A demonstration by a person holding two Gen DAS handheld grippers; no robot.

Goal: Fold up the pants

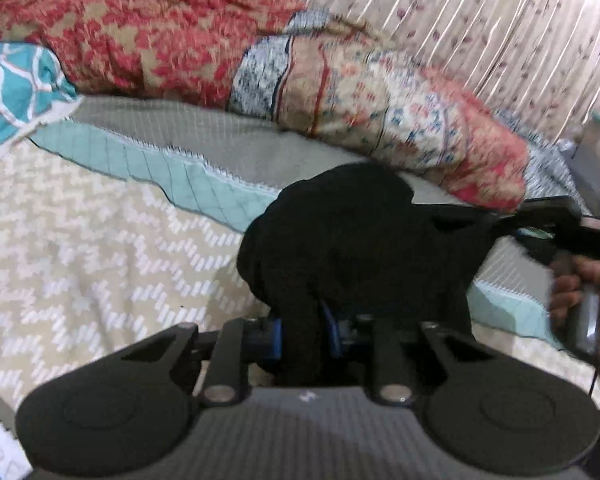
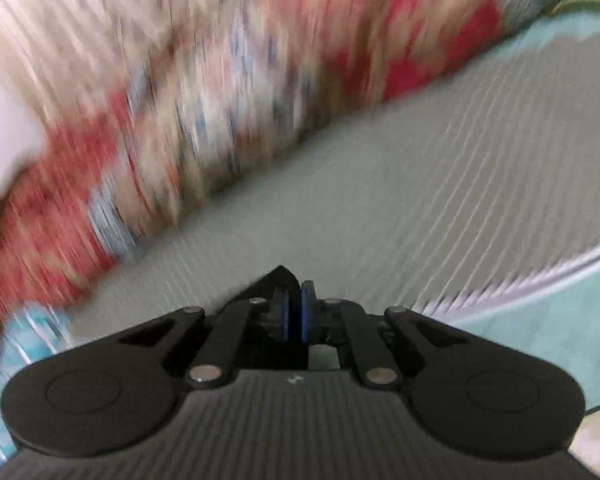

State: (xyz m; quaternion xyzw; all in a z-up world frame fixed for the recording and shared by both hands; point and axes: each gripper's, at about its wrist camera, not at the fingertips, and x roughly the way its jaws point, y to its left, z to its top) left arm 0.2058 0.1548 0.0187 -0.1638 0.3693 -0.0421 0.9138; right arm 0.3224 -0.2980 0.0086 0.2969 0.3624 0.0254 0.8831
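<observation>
**A:** What do you have hold of?

**B:** My left gripper (image 1: 320,320) is closed on the pants (image 1: 352,240); black cloth runs down between the blue pads (image 1: 332,328) and bunches up just ahead of the jaws. My right gripper (image 2: 294,316) has its pads almost together with only a thin gap, and a black point of cloth (image 2: 278,280) shows just beyond them. I judge it is pinched, though the blur leaves me unsure.

**A:** How do I do this step well?

**B:** I'd keep both pinches firm and draw the two ends apart until the bundle hangs flat, then lay it down ahead of the jaws before creasing. Slack cloth would fold crooked, I think.

**A:** And the surface?

**B:** Soft bedding: a grey sheet (image 1: 204,136) ahead of my left jaws, a beige zigzag cover (image 1: 80,248) to their left, a teal band (image 1: 148,168) between them. A red patterned quilt (image 1: 148,32) lies heaped beyond, with a pleated floral curtain (image 1: 500,32) behind it. A hand (image 1: 588,300) shows far right of the left jaws
</observation>
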